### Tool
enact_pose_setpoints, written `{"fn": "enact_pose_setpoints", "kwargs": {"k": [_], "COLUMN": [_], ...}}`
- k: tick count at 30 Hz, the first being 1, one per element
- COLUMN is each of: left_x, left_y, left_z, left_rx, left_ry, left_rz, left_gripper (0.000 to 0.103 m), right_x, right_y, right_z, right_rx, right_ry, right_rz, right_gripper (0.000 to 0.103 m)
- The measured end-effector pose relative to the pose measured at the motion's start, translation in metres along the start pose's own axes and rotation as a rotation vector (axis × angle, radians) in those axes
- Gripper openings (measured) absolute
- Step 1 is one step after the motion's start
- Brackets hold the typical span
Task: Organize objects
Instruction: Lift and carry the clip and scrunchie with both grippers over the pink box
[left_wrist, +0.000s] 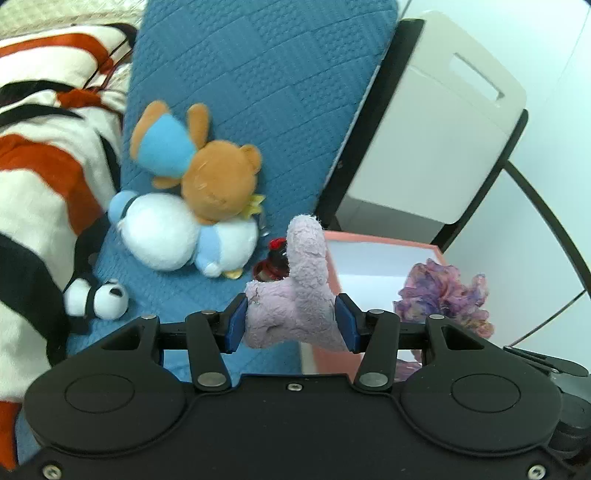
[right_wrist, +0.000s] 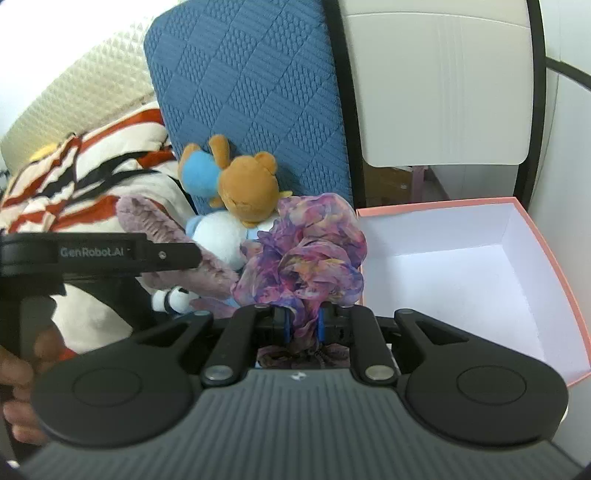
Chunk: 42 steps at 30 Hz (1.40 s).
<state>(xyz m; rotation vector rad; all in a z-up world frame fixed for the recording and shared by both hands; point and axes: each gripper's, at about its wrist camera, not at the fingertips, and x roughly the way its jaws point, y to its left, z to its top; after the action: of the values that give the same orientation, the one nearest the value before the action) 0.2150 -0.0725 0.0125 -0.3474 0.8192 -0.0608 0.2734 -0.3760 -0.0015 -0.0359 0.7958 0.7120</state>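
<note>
My left gripper (left_wrist: 291, 323) is shut on a pale pink plush piece (left_wrist: 299, 291), held above the blue cushion next to the pink box (left_wrist: 384, 242). My right gripper (right_wrist: 303, 325) is shut on a crumpled purple floral scarf (right_wrist: 310, 251), just left of the open pink box (right_wrist: 546, 266), whose white inside is empty. The scarf also shows in the left wrist view (left_wrist: 443, 291). The pink plush also shows in the right wrist view (right_wrist: 166, 236), behind the left gripper's body.
A brown bear in blue (left_wrist: 207, 173), a white and blue plush (left_wrist: 173, 232) and a small panda (left_wrist: 99, 299) lie on the blue cushion (left_wrist: 258, 74). A red, white and black blanket (left_wrist: 37, 177) lies left. A white cabinet (left_wrist: 436, 129) stands behind the box.
</note>
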Motion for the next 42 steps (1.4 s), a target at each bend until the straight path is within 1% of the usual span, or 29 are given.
{"fn": "enact_pose_setpoints", "kwargs": {"k": [3, 6, 9, 13, 19, 24, 28, 37, 39, 42], "left_x": [0.003, 0.007, 0.013, 0.021, 0.041, 0.064, 0.086, 0.138, 0.149, 0.164], "left_y": [-0.014, -0.028, -0.044, -0.065, -0.104, -0.129, -0.142, -0.155, -0.159, -0.157], "left_z": [0.006, 0.008, 0.011, 0.018, 0.023, 0.014, 0.003, -0.030, -0.038, -0.047], "left_rx": [-0.010, -0.016, -0.023, -0.028, 0.000, 0.013, 0.001, -0.032, -0.024, -0.046], "left_ry": [0.003, 0.009, 0.013, 0.011, 0.018, 0.045, 0.076, 0.160, 0.185, 0.216], "left_rz": [0.001, -0.014, -0.027, -0.040, -0.050, -0.051, -0.060, -0.061, -0.056, -0.055], "left_gripper": [0.048, 0.048, 0.048, 0.048, 0.048, 0.048, 0.048, 0.048, 0.048, 0.048], "right_x": [-0.004, -0.009, -0.012, -0.016, -0.014, -0.006, 0.007, 0.050, 0.059, 0.070], "right_y": [-0.011, -0.024, -0.034, -0.051, -0.085, -0.123, -0.151, -0.204, -0.213, -0.223], "right_z": [0.010, 0.019, 0.032, 0.045, 0.039, 0.025, 0.014, -0.021, -0.028, -0.037], "right_rx": [0.000, 0.014, -0.015, -0.021, 0.018, 0.069, 0.110, 0.191, 0.212, 0.222], "right_ry": [-0.026, -0.042, -0.073, -0.098, -0.094, -0.063, -0.013, 0.125, 0.151, 0.182], "right_rz": [-0.008, 0.007, -0.002, 0.005, -0.003, -0.027, -0.046, -0.081, -0.081, -0.095], "right_gripper": [0.017, 0.017, 0.017, 0.017, 0.017, 0.017, 0.018, 0.017, 0.017, 0.017]}}
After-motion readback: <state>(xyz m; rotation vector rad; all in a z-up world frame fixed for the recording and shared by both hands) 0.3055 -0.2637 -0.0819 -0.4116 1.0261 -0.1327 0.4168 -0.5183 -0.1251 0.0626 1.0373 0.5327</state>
